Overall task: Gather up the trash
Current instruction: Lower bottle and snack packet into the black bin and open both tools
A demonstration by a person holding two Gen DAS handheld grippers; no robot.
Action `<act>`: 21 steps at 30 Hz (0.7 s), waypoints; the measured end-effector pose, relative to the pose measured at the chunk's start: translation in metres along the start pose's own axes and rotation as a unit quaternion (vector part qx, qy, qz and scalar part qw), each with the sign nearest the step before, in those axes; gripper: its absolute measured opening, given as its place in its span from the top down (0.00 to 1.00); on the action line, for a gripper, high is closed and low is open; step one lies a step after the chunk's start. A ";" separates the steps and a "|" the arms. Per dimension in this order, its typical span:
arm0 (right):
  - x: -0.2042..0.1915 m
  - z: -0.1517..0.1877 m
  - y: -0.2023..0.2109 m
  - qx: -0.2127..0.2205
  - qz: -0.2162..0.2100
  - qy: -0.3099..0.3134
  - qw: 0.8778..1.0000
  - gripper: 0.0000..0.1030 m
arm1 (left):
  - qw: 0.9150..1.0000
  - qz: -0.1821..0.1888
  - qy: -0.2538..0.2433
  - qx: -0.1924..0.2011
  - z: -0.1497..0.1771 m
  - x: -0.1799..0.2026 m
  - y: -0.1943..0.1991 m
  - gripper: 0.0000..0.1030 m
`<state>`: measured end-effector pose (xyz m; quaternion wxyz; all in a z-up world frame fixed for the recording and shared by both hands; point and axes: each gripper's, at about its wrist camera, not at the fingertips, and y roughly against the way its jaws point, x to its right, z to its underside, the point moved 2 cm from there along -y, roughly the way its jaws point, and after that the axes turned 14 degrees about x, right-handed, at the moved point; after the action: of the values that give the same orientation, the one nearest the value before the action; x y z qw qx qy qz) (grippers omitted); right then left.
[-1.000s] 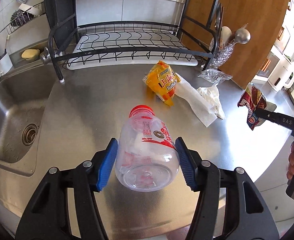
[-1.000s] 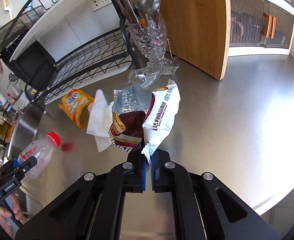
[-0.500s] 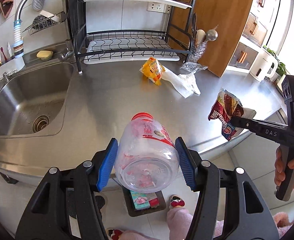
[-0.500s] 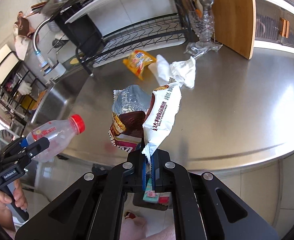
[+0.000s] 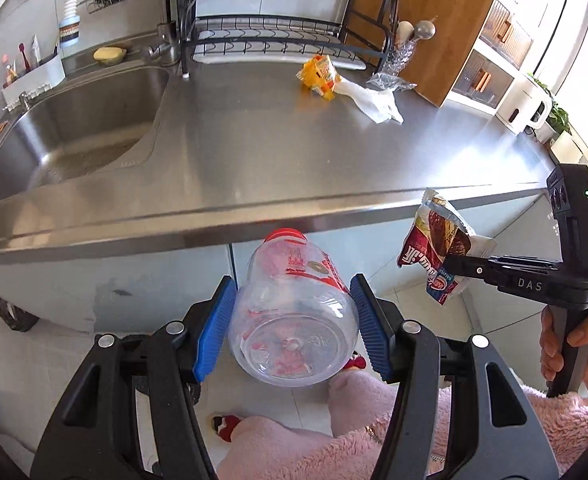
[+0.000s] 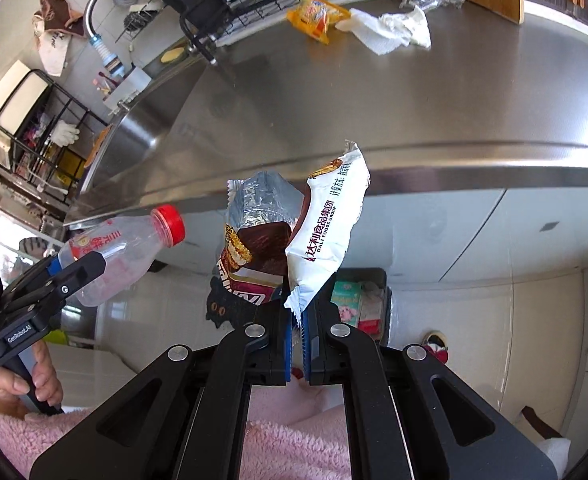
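Note:
My left gripper is shut on a clear plastic bottle with a red cap, held off the counter's front edge above the floor. The same bottle shows at the left of the right wrist view. My right gripper is shut on a torn brown-and-white snack wrapper, which hangs in front of the counter edge; that wrapper also appears at the right in the left wrist view. On the steel counter lie a yellow snack bag, a white paper towel and a clear plastic scrap.
A sink is at the counter's left, a black dish rack at the back, a wooden board at the right. Below the counter a dark bin holds some packaging. A person's pink sleeves fill the bottom.
Both grippers have drawn back off the counter with the bottle and the wrapper, and now hang past its front edge over the floor. The bin has come into view.

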<state>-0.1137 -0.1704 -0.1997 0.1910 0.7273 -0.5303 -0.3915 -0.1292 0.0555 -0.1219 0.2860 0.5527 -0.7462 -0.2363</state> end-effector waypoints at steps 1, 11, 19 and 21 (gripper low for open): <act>0.000 0.006 -0.005 -0.009 0.004 0.001 1.000 0.95 | 1.000 0.001 0.002 -0.008 0.007 -0.002 -0.004 0.46; 0.023 0.061 -0.079 -0.100 0.038 0.007 0.994 0.95 | 0.995 0.003 0.018 -0.098 0.076 -0.008 -0.078 0.46; 0.049 0.100 -0.148 -0.141 0.057 -0.003 0.988 0.95 | 0.987 -0.006 0.010 -0.160 0.122 -0.013 -0.158 0.46; 0.056 0.110 -0.164 -0.153 0.055 -0.023 0.986 0.95 | 0.984 -0.014 0.015 -0.178 0.132 -0.015 -0.179 0.46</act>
<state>-0.0891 -0.1467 -0.4023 0.3089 0.6499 -0.5080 -0.4735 -0.0933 0.0248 -0.3391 0.3880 0.5069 -0.6798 -0.3611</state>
